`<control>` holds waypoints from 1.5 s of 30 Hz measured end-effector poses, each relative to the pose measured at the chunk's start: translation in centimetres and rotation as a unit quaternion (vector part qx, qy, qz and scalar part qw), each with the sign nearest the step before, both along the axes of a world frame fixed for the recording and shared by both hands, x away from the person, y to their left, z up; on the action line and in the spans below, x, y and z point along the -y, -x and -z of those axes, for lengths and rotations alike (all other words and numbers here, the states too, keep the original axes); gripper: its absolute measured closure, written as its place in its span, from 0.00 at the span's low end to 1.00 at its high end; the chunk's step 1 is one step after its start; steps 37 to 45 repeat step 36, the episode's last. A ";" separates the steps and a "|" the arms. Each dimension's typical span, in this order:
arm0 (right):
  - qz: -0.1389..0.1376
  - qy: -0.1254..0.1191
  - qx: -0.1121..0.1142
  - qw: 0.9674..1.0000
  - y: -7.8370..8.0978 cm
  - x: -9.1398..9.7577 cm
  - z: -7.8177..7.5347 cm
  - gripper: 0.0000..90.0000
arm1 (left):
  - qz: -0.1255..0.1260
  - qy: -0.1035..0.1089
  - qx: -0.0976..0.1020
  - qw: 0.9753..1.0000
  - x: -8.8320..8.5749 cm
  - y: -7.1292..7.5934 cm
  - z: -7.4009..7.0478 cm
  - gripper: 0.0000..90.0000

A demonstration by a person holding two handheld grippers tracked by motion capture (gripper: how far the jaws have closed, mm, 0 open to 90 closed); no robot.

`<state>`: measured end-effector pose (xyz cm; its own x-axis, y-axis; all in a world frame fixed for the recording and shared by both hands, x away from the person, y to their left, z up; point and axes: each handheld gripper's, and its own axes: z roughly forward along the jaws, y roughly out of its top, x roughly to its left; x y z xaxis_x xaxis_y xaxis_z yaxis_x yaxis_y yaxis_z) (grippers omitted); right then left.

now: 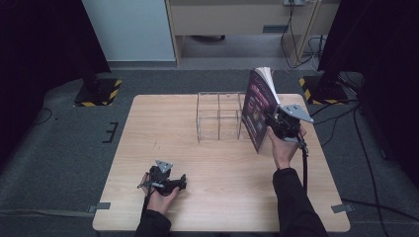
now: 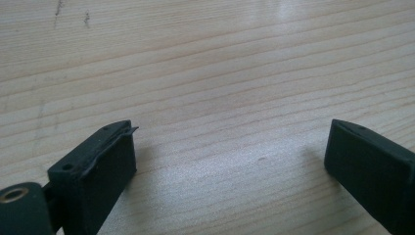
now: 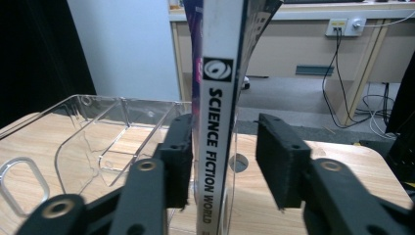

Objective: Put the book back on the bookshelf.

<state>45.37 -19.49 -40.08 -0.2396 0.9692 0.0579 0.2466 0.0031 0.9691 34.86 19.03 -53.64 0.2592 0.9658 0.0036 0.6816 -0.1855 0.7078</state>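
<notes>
So we've got the magazine [image 1: 259, 111] standing upright on its edge at the far right of the table [image 1: 212, 163], right at the right end of the clear plastic rack [image 1: 220, 116]. Our right gripper [image 1: 276, 123] is at its spine, and in the right gripper view the spine reads "SCIENCE FICTION WORLD". The jaws are let go: one pad sits right against the spine, the other stands clear with a gap, so there's no squeeze on it. Our left gripper [image 1: 165, 183] rests low over the near left part of the table, well apart from the magazine, jaws spread wide over bare wood.
</notes>
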 end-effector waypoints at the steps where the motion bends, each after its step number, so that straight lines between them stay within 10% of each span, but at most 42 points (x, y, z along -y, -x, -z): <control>1: -0.002 -0.003 0.001 1.000 0.0 0.1 0.0 0.59 | 0.000 0.000 0.000 1.000 0.0 0.0 0.0 0.04; 19: -0.049 -0.004 -0.020 0.999 2.5 1.9 0.5 0.19 | 0.000 0.000 0.000 1.000 0.0 0.0 0.0 0.04; 36: -0.082 0.039 -0.134 0.987 7.4 6.7 8.4 0.14 | 0.000 0.000 0.000 1.000 0.0 0.0 0.0 0.04; 45: -0.082 0.039 -0.134 0.987 7.4 6.7 8.4 0.14 | 0.000 0.000 0.000 1.000 0.0 0.0 0.0 0.04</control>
